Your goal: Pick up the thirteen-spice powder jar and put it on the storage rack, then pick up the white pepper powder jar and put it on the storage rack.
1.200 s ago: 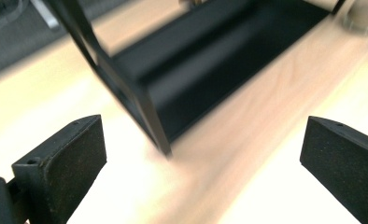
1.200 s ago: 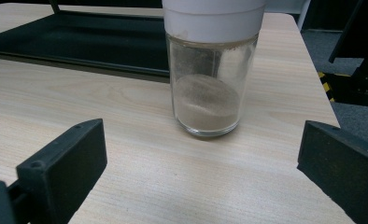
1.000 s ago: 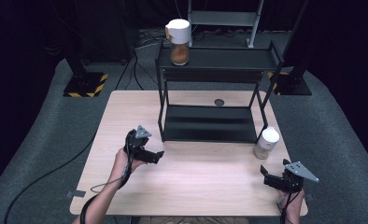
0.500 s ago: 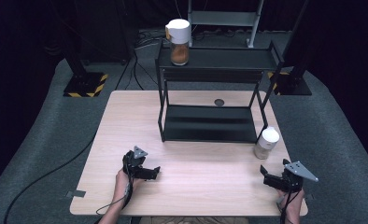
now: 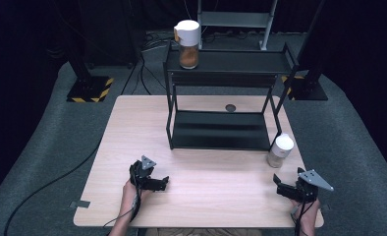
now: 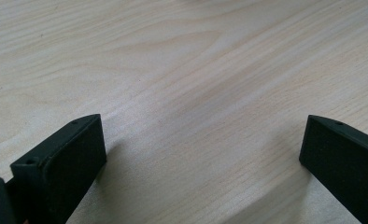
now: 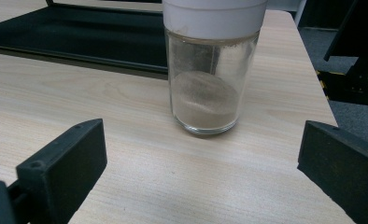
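A glass jar with a white lid stands upright on the wooden table, just off the right front leg of the black two-tier shelf; pale powder fills its lower part. My right gripper rests near the table's front right corner, open, with the jar a short way ahead of its jaws. My left gripper sits low over the front left of the table, open, with bare wood between its jaws. A second white-lidded jar holding brown contents stands on the shelf's top tier at its left end.
A small dark round disc lies on the table behind the shelf. Black stands with yellow-striped bases and cables sit on the grey floor beyond the table. A cable trails off the table's left front.
My left gripper has pulled back toward the front edge of the table and a little to the right. The right gripper and both jars have stayed put.
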Demonstrator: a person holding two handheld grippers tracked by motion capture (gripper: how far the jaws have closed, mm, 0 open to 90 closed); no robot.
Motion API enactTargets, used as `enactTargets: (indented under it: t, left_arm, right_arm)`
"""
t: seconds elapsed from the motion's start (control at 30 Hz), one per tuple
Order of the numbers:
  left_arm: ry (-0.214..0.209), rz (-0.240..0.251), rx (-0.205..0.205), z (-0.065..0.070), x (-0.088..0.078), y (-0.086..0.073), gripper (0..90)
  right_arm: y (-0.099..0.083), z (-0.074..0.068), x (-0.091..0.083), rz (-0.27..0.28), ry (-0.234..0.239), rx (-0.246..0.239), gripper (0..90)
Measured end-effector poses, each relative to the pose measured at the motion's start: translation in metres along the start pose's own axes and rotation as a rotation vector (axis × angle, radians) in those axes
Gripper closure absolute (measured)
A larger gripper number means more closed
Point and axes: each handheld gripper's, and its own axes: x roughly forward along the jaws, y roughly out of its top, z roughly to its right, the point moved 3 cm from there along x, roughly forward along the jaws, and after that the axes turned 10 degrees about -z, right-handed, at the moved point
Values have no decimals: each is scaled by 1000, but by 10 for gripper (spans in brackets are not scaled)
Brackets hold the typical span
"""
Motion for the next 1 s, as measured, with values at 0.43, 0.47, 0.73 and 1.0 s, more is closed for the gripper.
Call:
enactTargets:
  t: [0.43, 0.47, 0.73, 1.0]
  left_arm:
    - [1, 2, 3, 0, 0, 0, 0]
    - [1, 2, 3, 0, 0, 0, 0]
    - [1, 2, 3, 0, 0, 0, 1]
    - [1, 2, 2, 0, 0, -1, 1]
  right_arm:
    - [1, -5, 0, -9, -33, 6, 0]
    - [2, -8, 0, -13, -60, 8, 0]
    - [29, -5, 12, -14, -40, -1, 0]
    - [58, -5, 46, -32, -36, -36, 0]
